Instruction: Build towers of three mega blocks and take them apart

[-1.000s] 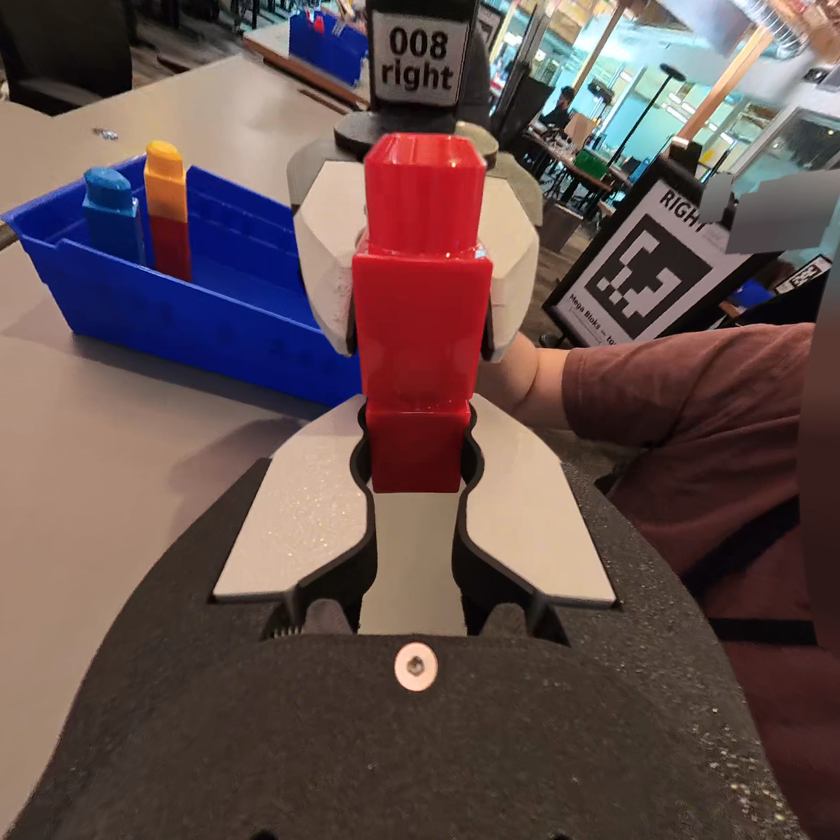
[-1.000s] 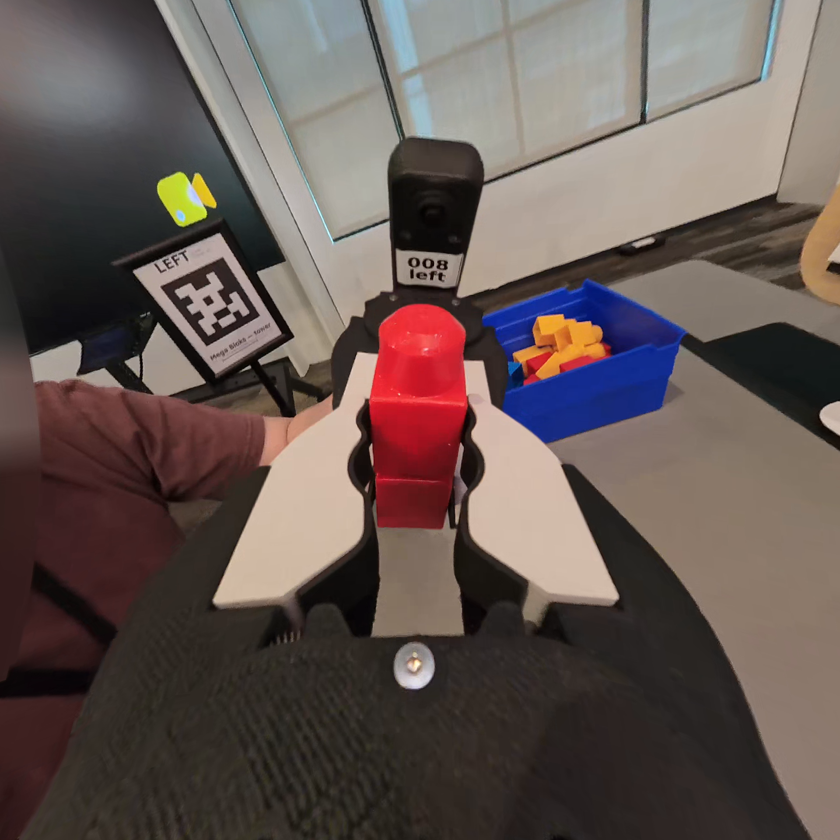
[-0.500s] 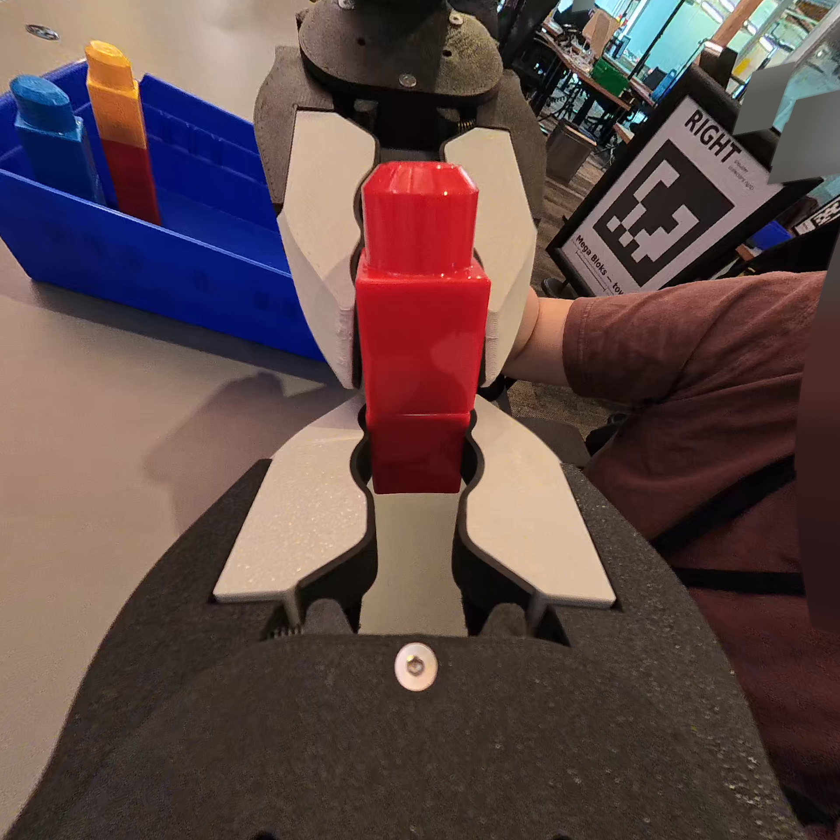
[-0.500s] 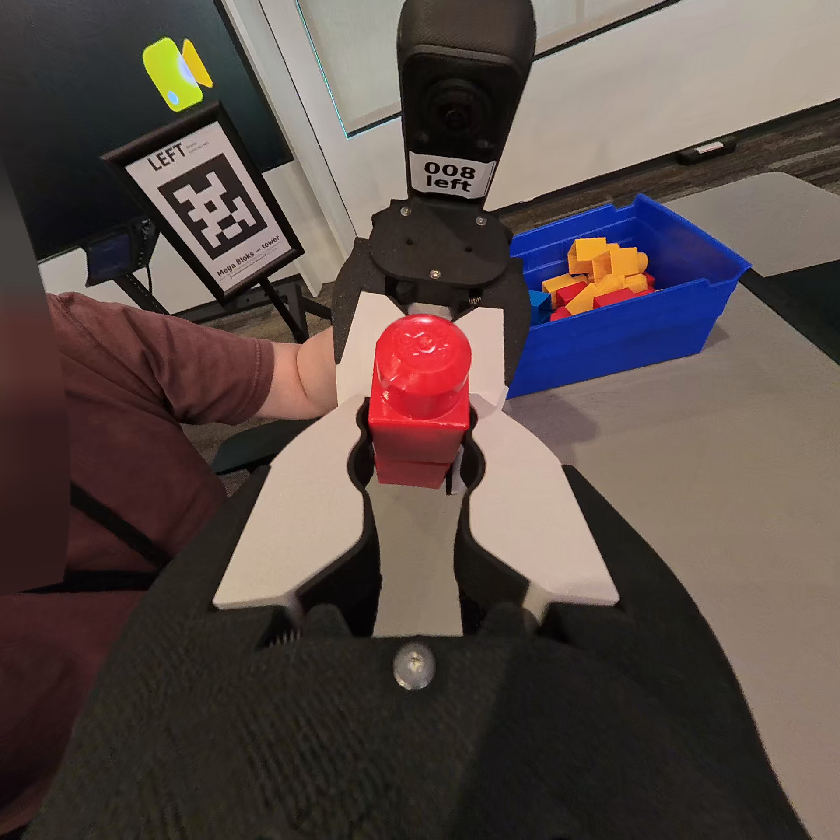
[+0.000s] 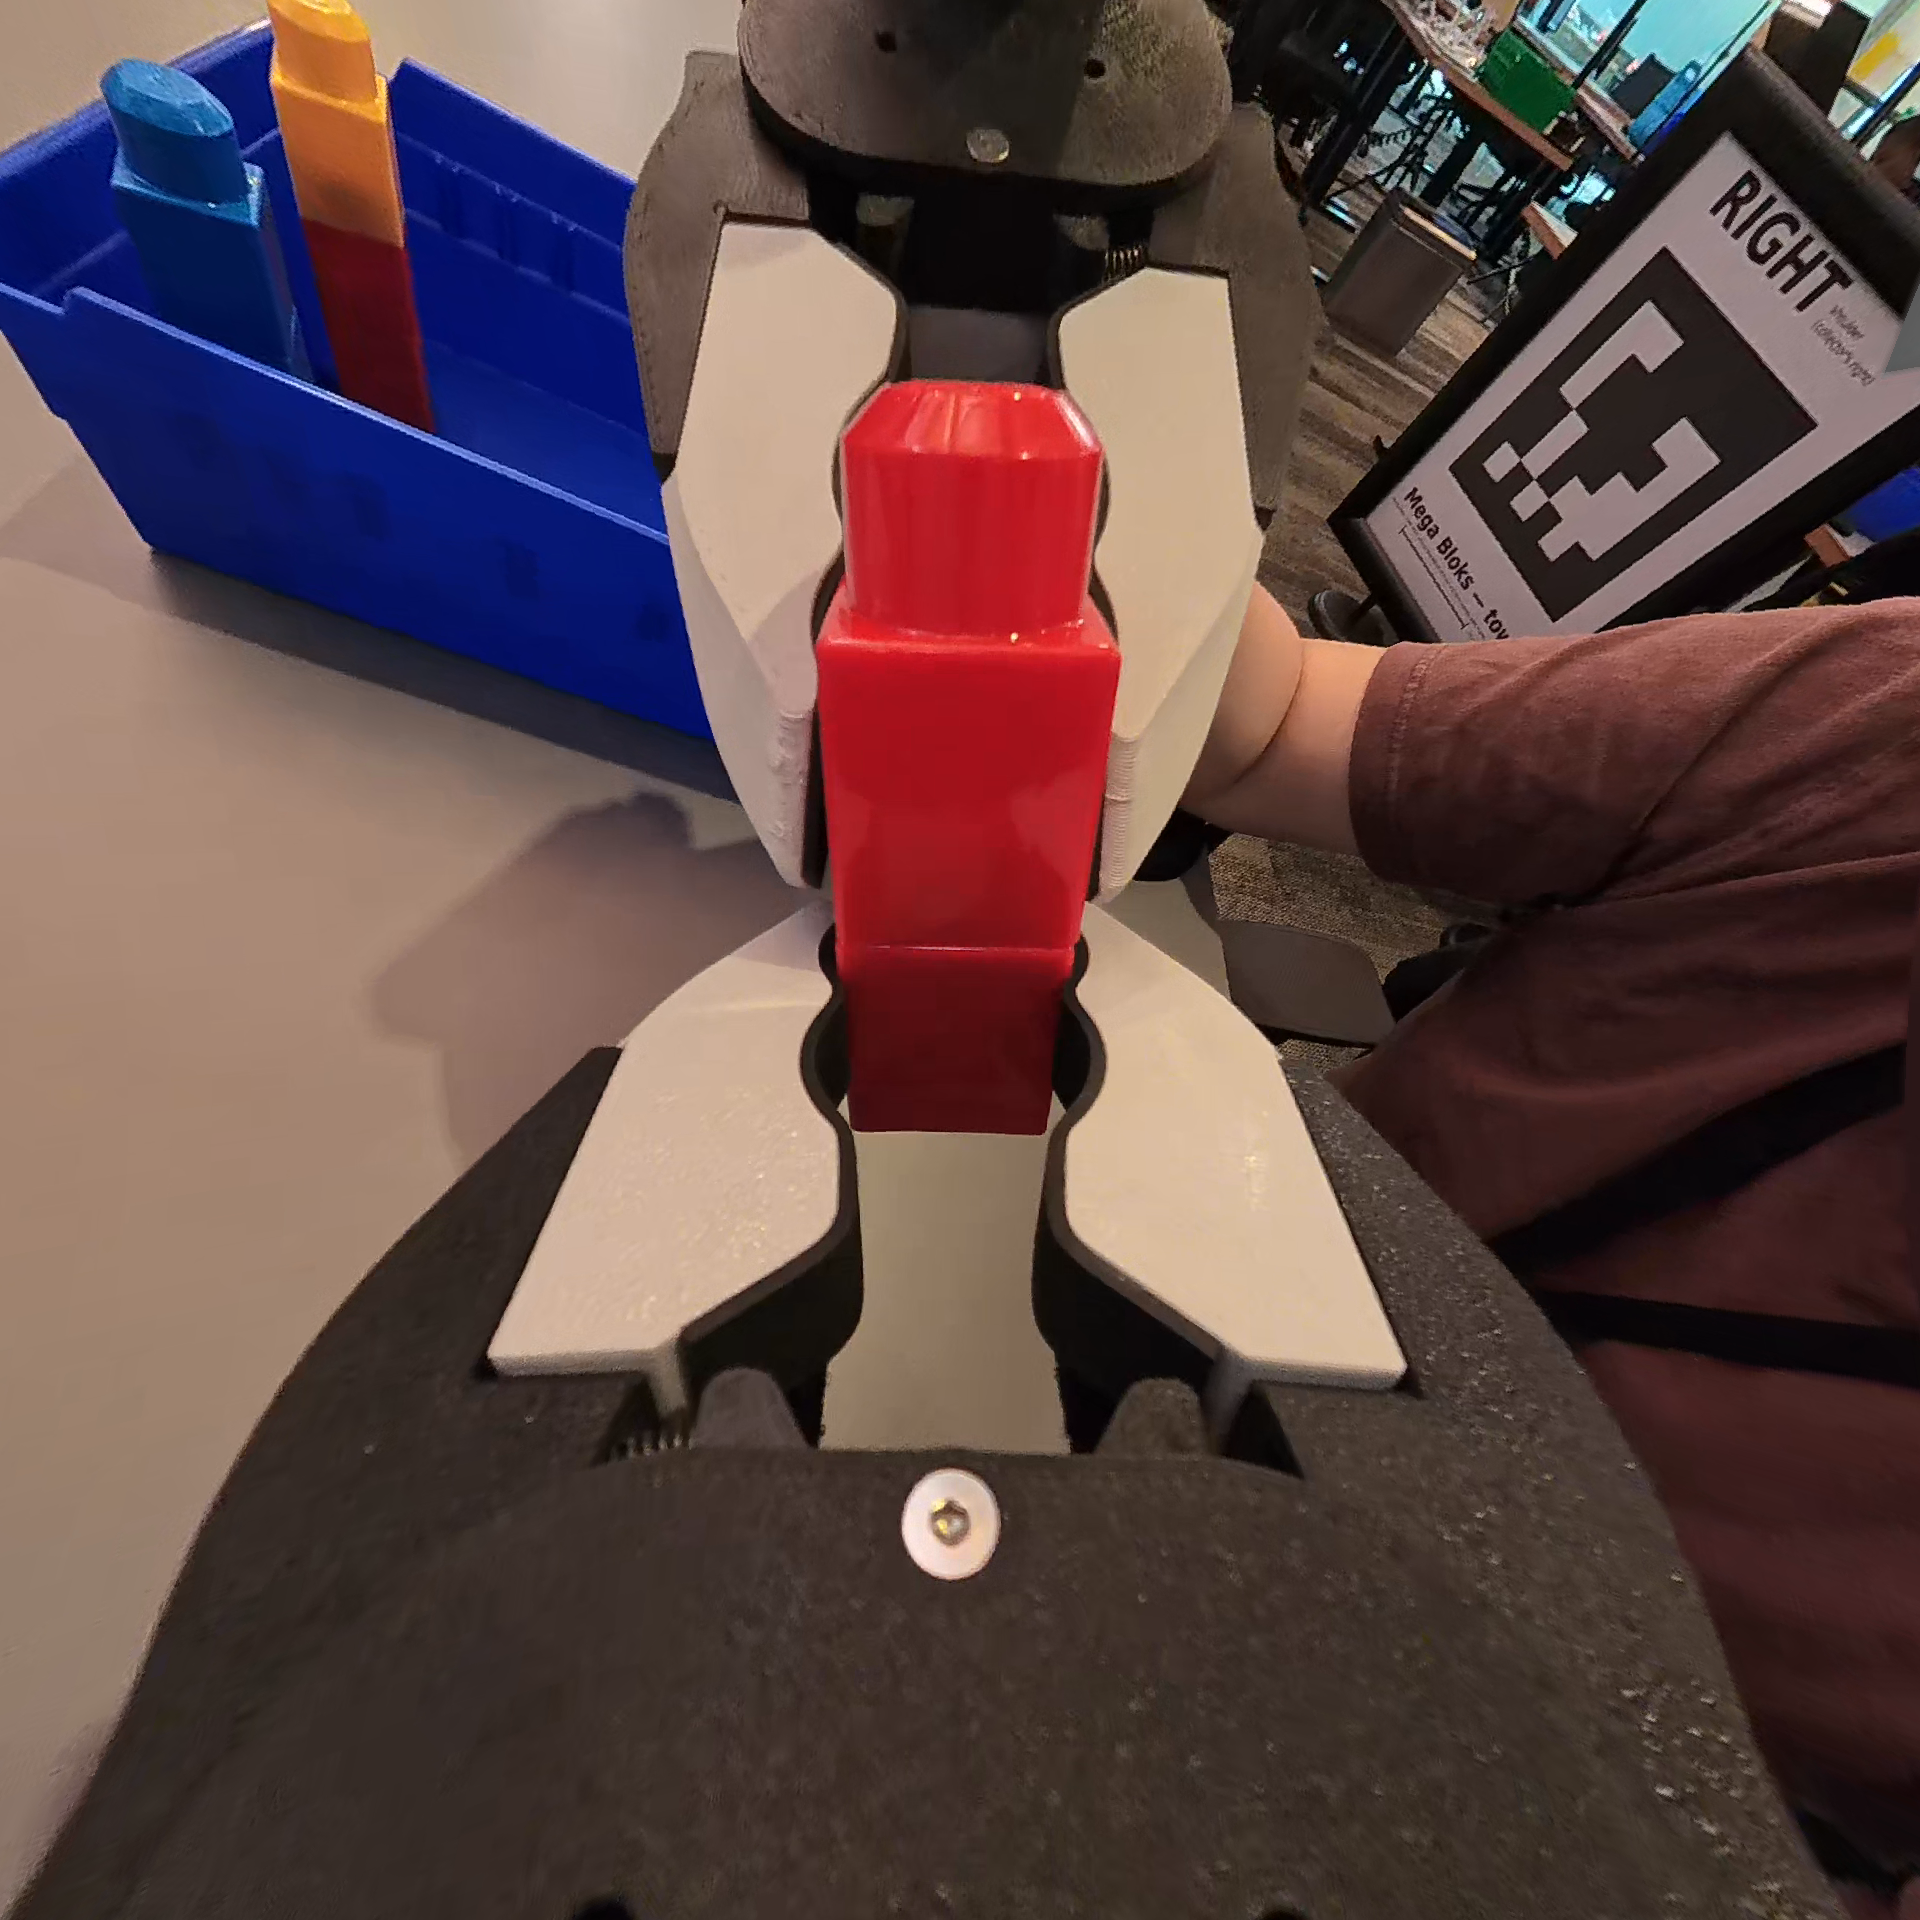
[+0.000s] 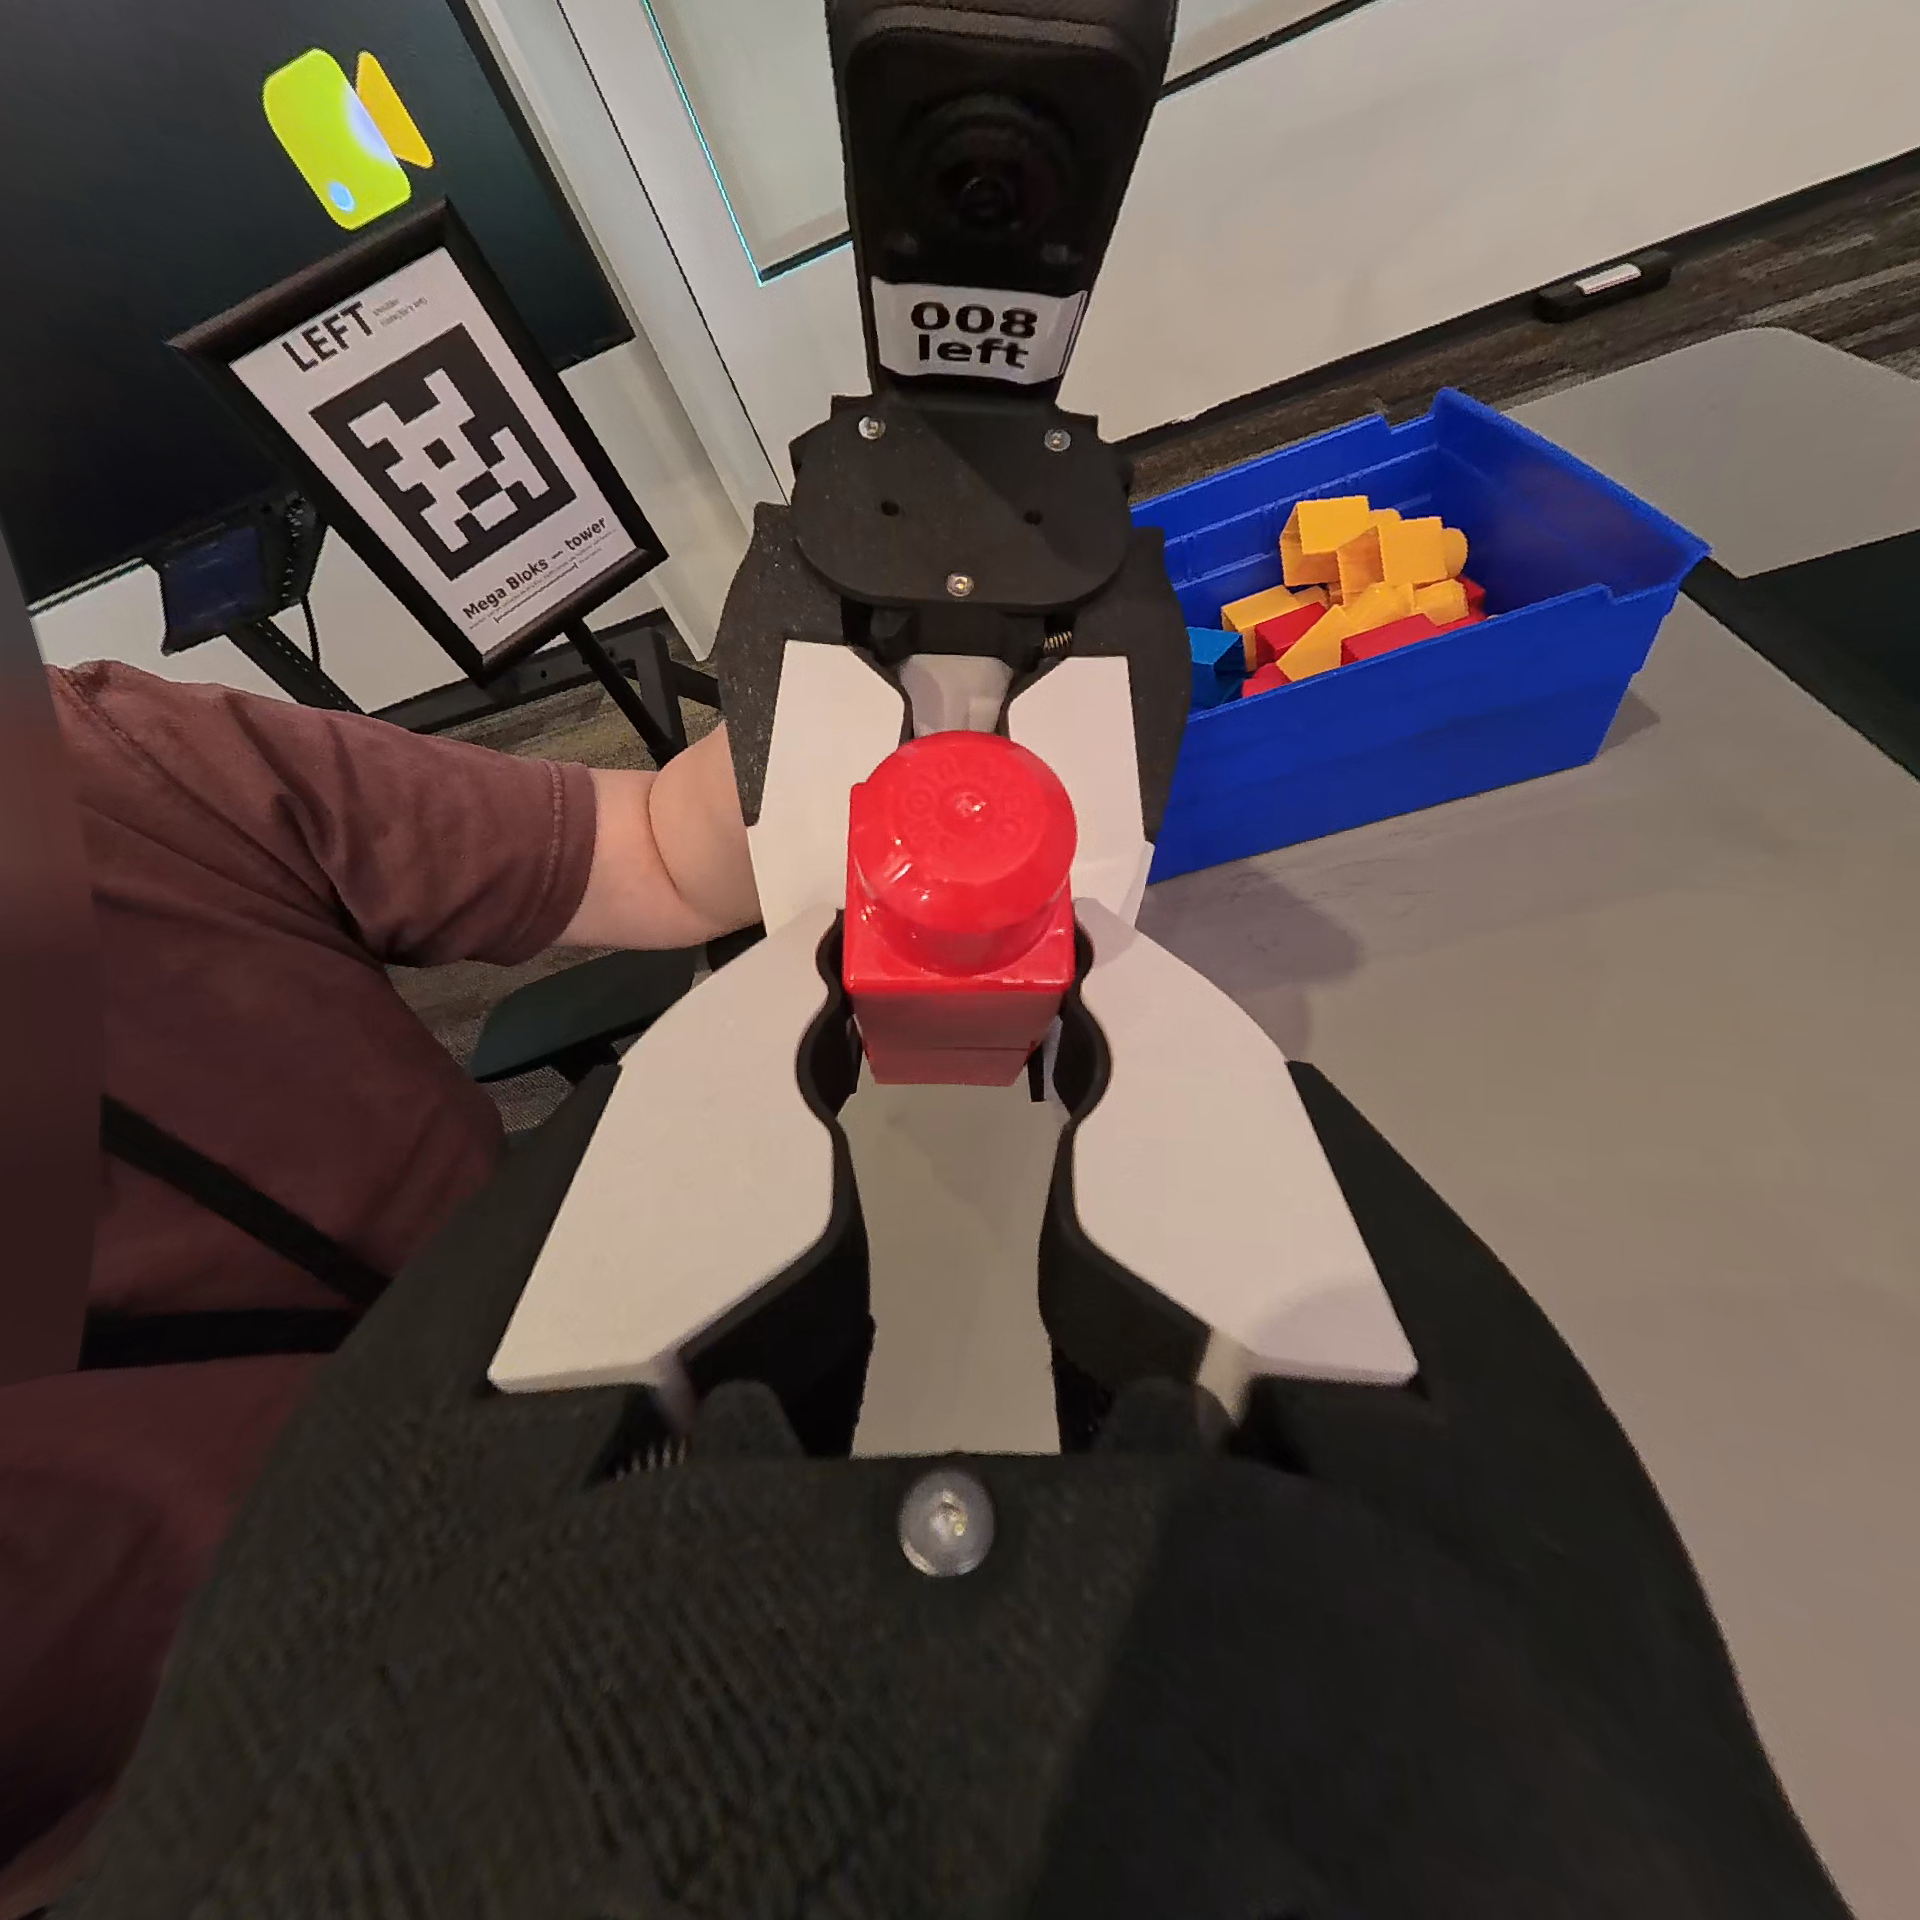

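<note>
In the left wrist view, the left gripper [image 5: 951, 1039] pinches the lower red block [image 5: 948, 1039] at centre; the upper red block [image 5: 966, 779], stacked on it toward 12 o'clock, is clamped by the right gripper [image 5: 961, 800]; a blue bin [image 5: 416, 520] with two towers sits at 10 o'clock. In the right wrist view, the right gripper [image 6: 956, 997] pinches the studded red block [image 6: 958, 935] at centre; the left gripper [image 6: 956, 790] faces it from 12 o'clock; a blue bin of loose blocks [image 6: 1455, 727] lies at 2 o'clock.

Both grippers tipped downward, red stack [image 6: 961, 914] seen stud-on, bins risen in frame

Red blocks [image 5: 961, 790], blue bin [image 5: 343, 488], orange-over-red tower [image 5: 358, 229], black-and-white patterned sign [image 5: 1631, 416].
</note>
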`<state>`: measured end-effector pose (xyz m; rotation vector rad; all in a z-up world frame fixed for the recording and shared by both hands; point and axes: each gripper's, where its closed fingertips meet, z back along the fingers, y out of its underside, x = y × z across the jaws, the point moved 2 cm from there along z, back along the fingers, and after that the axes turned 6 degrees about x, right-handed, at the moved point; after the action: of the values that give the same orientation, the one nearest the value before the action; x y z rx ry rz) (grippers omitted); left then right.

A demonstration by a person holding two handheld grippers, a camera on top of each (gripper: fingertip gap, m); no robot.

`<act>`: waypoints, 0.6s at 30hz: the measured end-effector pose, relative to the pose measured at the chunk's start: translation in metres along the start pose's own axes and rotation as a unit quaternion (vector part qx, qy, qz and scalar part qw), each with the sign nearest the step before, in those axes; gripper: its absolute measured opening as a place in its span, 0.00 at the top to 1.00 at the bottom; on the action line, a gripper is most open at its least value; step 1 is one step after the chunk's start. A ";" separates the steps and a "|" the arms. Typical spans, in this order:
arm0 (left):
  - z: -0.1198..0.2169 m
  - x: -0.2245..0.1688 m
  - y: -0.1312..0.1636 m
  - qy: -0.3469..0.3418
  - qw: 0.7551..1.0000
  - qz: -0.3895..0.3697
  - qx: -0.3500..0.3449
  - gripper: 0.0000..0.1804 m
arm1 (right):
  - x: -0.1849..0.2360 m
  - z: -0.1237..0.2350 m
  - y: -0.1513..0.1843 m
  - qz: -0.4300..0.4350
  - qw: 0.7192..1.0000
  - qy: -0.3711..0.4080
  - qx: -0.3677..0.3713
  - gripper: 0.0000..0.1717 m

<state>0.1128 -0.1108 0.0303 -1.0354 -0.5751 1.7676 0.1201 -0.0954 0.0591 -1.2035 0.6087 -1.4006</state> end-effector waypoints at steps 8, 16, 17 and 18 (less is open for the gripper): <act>0.027 -0.006 -0.016 -0.006 0.997 -0.041 -0.066 0.80 | 0.010 0.025 -0.039 0.077 0.987 0.033 -0.138 0.57; 0.222 -0.017 0.003 -0.297 0.930 -0.024 -0.217 0.80 | -0.019 0.028 -0.035 0.070 0.980 0.130 -0.136 0.65; 0.243 -0.014 0.015 -0.344 0.913 -0.004 -0.220 0.80 | -0.022 0.016 -0.028 0.070 0.983 0.131 -0.108 0.65; 0.259 -0.012 0.026 -0.378 0.899 0.011 -0.221 0.80 | -0.021 0.002 -0.021 0.078 0.986 0.126 -0.082 0.66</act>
<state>-0.1180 -0.1147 0.1518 -0.5947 -1.5067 2.0922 0.1098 -0.0699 0.0718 -1.0873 0.9905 -1.3997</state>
